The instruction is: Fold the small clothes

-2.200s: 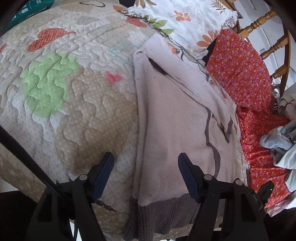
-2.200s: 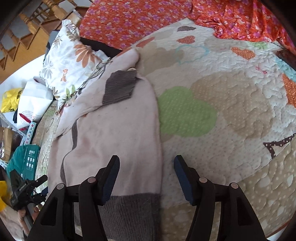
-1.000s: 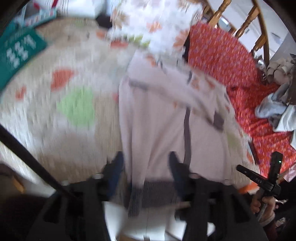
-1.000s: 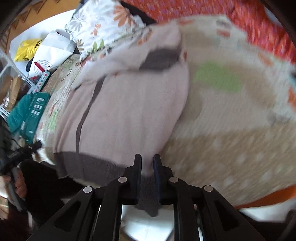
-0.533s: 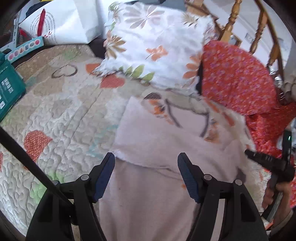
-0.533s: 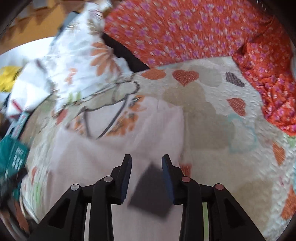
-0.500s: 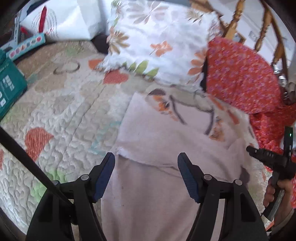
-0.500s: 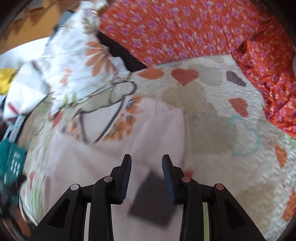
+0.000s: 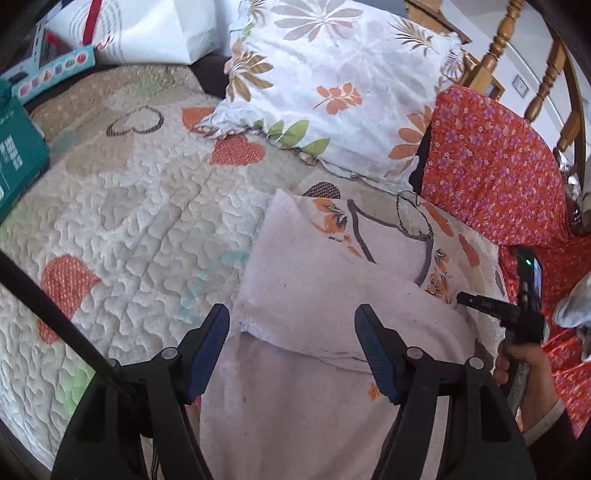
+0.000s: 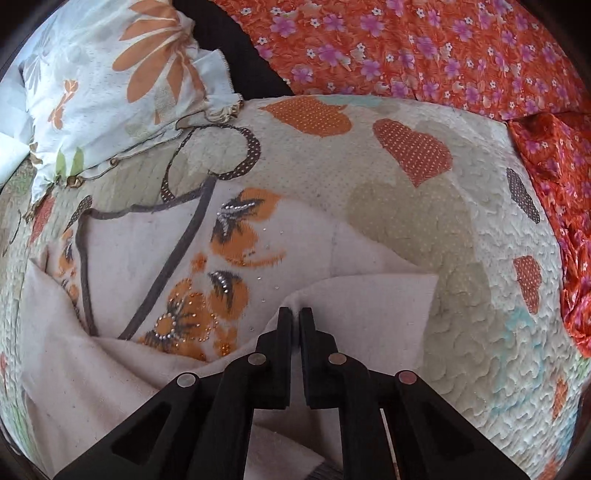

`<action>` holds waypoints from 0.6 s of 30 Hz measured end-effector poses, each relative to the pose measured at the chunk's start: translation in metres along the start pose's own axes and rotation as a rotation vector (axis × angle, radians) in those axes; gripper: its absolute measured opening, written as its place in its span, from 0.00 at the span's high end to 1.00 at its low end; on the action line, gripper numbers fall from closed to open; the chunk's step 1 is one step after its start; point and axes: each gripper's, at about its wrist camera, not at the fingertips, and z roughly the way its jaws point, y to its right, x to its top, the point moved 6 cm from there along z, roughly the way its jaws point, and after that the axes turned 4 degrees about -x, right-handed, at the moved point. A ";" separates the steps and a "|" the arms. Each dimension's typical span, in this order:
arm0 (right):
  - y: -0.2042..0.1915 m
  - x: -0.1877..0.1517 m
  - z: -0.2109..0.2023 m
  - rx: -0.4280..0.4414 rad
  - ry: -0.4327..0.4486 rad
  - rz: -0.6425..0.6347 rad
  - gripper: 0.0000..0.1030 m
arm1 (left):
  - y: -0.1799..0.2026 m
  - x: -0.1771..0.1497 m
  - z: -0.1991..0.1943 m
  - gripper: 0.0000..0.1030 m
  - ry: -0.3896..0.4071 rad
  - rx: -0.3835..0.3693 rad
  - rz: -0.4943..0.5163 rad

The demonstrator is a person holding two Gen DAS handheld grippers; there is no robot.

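A pale pink sweater point(image 9: 314, 288) with orange flowers and a grey neck trim lies on the quilted bed, its lower part folded up toward the neck. My left gripper point(image 9: 291, 339) is open and empty, its fingers astride the folded edge. In the right wrist view my right gripper point(image 10: 295, 314) is shut on the folded edge of the sweater point(image 10: 351, 306), just below the flower print. The right gripper also shows in the left wrist view point(image 9: 480, 302), at the sweater's right side.
A floral pillow point(image 9: 332, 85) lies just beyond the sweater. An orange flowered cloth point(image 9: 491, 166) and a wooden headboard point(image 9: 498, 48) are at the right. A teal box point(image 9: 18, 155) and a white bag point(image 9: 140, 29) lie at the far left. The heart quilt point(image 10: 461, 240) extends right.
Both grippers carried the sweater's hem up and over toward the neck, folding it. My left gripper has opened and let go. My right gripper has shut on the folded edge.
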 end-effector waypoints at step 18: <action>-0.008 -0.082 -0.077 0.033 0.065 -0.228 0.96 | -0.033 -0.006 -0.012 0.33 0.001 0.035 -0.091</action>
